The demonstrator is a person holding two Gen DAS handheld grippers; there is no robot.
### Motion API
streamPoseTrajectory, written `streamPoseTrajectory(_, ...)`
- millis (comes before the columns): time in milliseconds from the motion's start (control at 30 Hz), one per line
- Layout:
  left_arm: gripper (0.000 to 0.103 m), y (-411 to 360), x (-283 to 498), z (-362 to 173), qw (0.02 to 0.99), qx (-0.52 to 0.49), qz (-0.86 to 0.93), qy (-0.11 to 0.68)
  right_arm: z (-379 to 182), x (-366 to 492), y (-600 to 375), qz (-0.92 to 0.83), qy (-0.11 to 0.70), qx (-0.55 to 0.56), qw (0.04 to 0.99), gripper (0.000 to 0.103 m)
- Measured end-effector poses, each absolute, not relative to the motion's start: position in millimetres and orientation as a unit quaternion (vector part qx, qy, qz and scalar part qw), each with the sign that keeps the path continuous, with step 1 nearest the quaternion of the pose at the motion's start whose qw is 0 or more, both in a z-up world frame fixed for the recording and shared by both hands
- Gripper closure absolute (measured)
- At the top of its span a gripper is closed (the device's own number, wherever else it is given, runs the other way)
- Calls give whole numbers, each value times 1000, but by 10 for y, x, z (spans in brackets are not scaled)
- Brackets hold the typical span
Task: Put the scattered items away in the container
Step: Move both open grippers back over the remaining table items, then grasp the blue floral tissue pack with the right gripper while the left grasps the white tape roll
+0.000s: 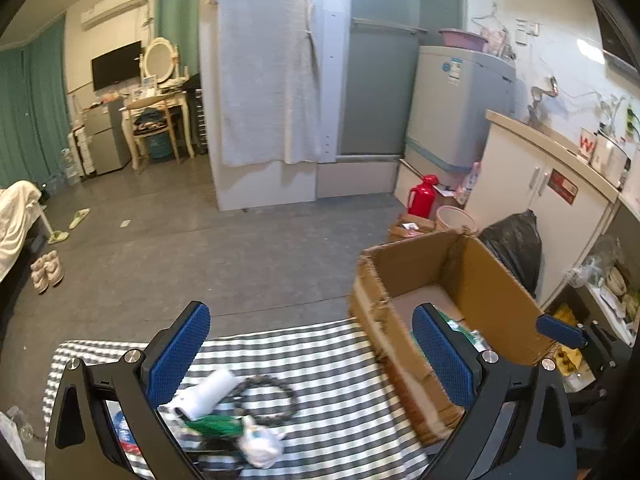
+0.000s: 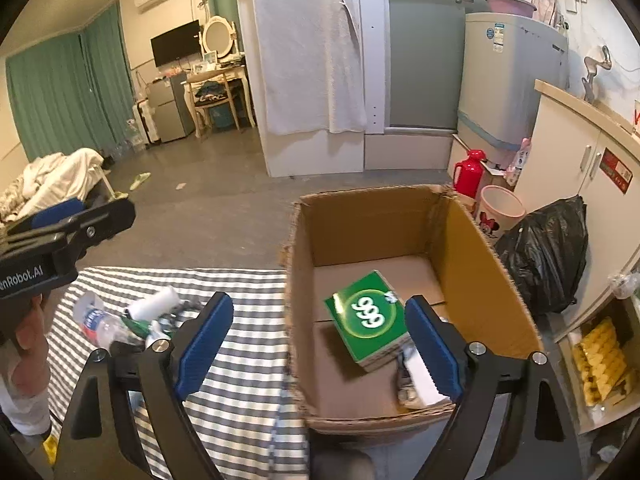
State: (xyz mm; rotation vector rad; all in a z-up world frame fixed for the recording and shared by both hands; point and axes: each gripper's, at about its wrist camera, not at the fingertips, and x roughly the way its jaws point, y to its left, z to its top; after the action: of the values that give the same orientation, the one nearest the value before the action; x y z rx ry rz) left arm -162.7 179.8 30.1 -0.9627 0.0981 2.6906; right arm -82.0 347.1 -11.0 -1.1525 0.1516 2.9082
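Left wrist view: left gripper (image 1: pixel 310 354) is held with jaws spread wide, nothing between them; roll (image 1: pixel 208 394), bead ring (image 1: pixel 266 398) and white bag (image 1: pixel 260 446) are seen scattered on striped cloth (image 1: pixel 328 360); box (image 1: pixel 492 280) stands just beside.

Right wrist view: right gripper (image 2: pixel 320 344) is held agape, unladen, over the box (image 2: pixel 472 248); green pack (image 2: pixel 368 316) is seen tilted inside; bottle (image 2: pixel 100 320) lies on the cloth (image 2: pixel 248 380).

Green box (image 2: pixel 366 316) reads "999"; left tongs' (image 2: pixel 60 236) body shows partial "nRobot.AI".
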Motion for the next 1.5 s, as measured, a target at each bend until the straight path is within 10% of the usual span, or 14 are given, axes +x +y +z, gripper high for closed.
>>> streamPoseTrajectory(1500, 0, -440, -980, 9, 0, -356, 934, 13, -451, -723, 1579, 896, 15, -424, -135, 7)
